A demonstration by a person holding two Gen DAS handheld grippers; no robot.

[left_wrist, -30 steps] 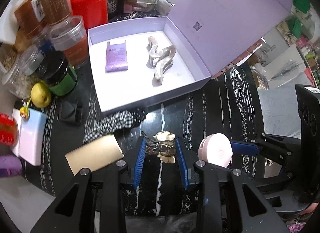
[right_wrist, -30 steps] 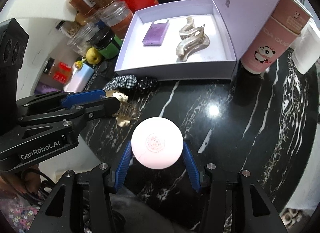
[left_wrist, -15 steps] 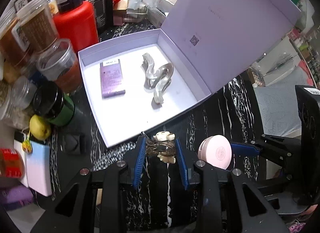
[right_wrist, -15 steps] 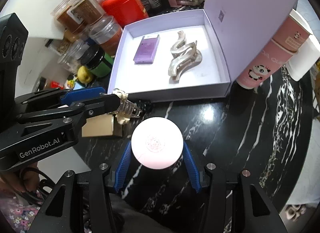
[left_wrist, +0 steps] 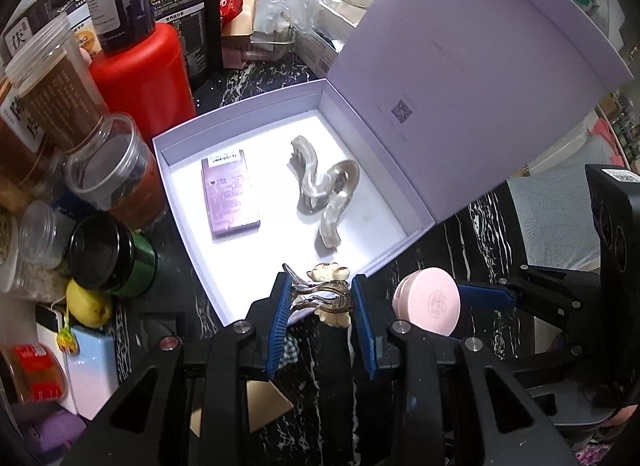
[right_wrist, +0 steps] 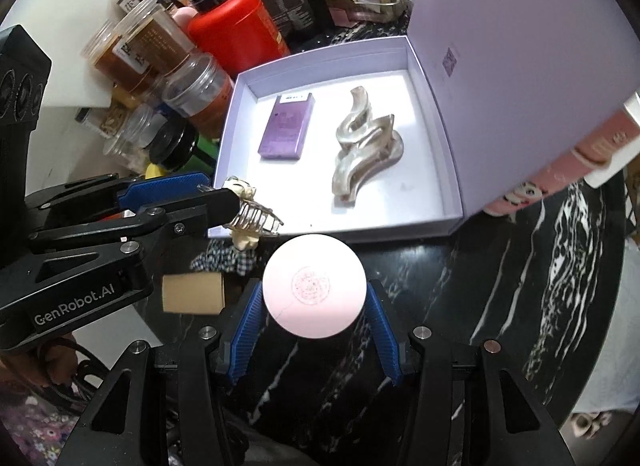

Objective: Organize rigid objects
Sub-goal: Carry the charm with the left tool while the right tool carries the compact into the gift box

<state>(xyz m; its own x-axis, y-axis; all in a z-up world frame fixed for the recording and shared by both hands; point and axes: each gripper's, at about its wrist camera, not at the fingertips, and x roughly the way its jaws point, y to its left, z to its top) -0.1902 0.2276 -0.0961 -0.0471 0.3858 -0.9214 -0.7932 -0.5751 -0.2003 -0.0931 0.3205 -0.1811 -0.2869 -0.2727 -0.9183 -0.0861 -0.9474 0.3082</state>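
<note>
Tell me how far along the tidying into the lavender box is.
Partway. A purple card box and pearly hair claw already lie in the lavender box. The left gripper holds a small clear hair clip, the right gripper a pink compact. Both await placing.

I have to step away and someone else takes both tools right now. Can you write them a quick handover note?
Left tool: shut on the small clear hair clip, at the near edge of the lavender box.
Right tool: shut on the round pink compact, over the black marble table just short of the box.
Done: purple card box and large pearly claw clip lie in the box.
Left: set the hair clip and compact inside. The gold box and checked scrunchie remain on the table.
</note>
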